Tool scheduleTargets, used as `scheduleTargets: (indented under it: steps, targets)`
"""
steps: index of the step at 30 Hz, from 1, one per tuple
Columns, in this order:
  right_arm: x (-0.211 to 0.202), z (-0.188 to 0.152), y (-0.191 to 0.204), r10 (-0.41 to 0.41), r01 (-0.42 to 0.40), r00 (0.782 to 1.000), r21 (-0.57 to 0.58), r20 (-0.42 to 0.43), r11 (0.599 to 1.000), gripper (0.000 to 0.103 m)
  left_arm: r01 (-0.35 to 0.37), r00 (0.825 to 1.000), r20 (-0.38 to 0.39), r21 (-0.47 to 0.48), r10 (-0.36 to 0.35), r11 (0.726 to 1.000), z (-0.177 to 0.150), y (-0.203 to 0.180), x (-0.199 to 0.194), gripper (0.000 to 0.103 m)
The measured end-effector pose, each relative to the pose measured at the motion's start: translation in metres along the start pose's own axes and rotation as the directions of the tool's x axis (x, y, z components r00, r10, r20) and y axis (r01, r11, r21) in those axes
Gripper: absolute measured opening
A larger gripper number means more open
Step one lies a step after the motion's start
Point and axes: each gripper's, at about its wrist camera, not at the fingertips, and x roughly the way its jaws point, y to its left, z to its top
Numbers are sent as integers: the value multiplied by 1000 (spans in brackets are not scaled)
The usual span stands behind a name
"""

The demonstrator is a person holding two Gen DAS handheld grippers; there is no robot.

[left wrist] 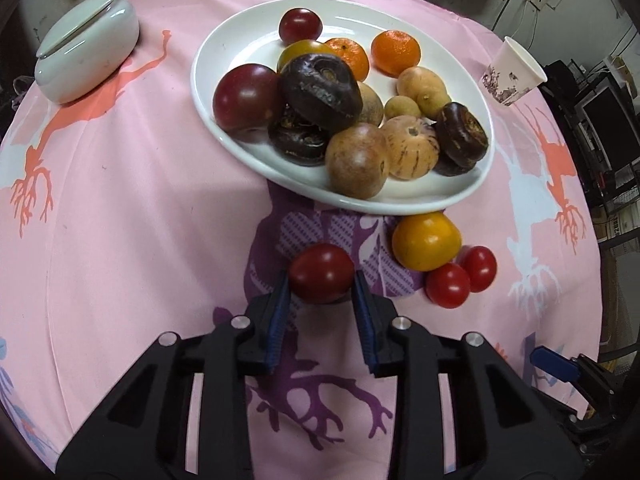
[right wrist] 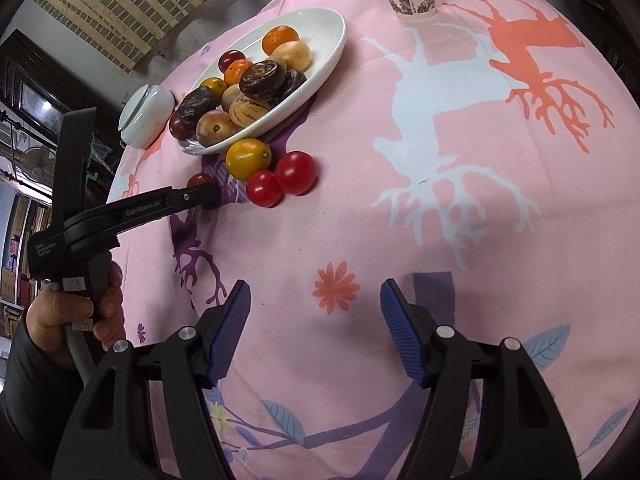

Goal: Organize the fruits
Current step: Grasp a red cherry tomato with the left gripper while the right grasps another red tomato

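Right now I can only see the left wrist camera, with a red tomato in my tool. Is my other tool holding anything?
Observer: No. The right tool is open, with nothing between its blue pads.
Operator: What's under it?
Observer: Only the pink tablecloth, with an orange flower print showing between the pads.
Operator: Is it close to the loose tomatoes?
Observer: No, it is well apart from them. The two red tomatoes lie further off by the white plate, near the left tool and its red tomato.
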Motion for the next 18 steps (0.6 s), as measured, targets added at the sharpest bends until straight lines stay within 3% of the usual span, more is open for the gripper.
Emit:
scheduleTargets:
  steps: [7,11,13,18]
  targets:
    - [8,17,10,-34,35,999,-56,23,998,68,26,1000,0,-7,-26,1000,-26,9,-25,32]
    - [15,28,20,-146,157,986,-162,77,974,68,33,999,-25,-37,-34,999,-38,19,-27,32]
    - [23,32,25,-164,177,983,-223,78,959,68,34,999,-33,-42,-35,999,-42,20,-25,32]
    - [45,43,30,-169,172,985,-298,34,939,56,47,998,-37,-61,-49,997,-42,24,-25,32]
